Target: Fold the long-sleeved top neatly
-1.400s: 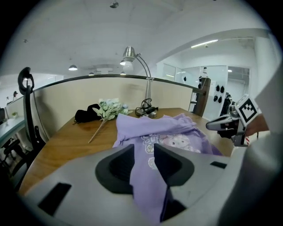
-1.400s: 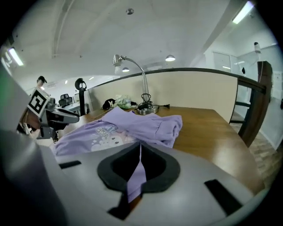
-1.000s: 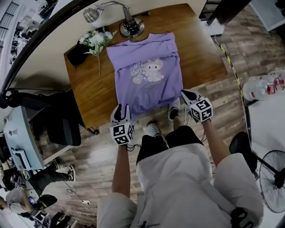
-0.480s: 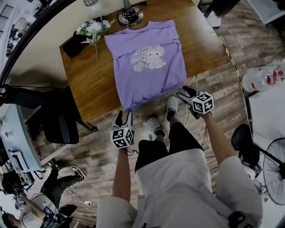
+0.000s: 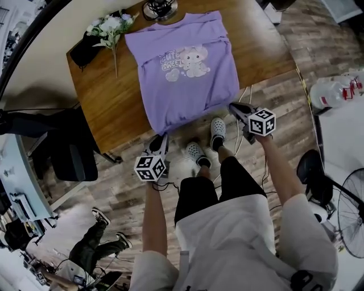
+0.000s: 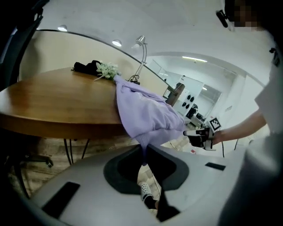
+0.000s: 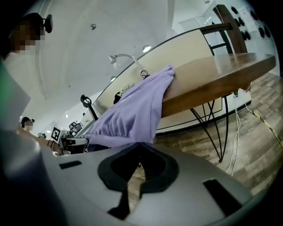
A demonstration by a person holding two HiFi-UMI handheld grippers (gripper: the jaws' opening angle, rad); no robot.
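Note:
The purple long-sleeved top (image 5: 182, 74) lies flat on the wooden table (image 5: 108, 108), print side up, its hem hanging over the near edge. My left gripper (image 5: 160, 142) holds the hem's left corner. In the left gripper view its jaws have just been closing, and the purple cloth (image 6: 141, 110) is pinched between them at my left gripper (image 6: 143, 148). My right gripper (image 5: 236, 108) is at the hem's right corner. The right gripper view shows the top (image 7: 132, 114) draping down into my shut right gripper (image 7: 140, 145).
A flower bunch (image 5: 108, 25), a black item (image 5: 85, 51) and a lamp base (image 5: 156, 7) sit at the table's far end. A dark chair (image 5: 68, 148) stands left of the table. Bottles (image 5: 335, 94) and a fan (image 5: 347, 221) are at right. My feet (image 5: 196, 153) are below the hem.
Both grippers have dropped below the table's near edge and come towards me. The top has slid with them, its hem now hanging over the edge.

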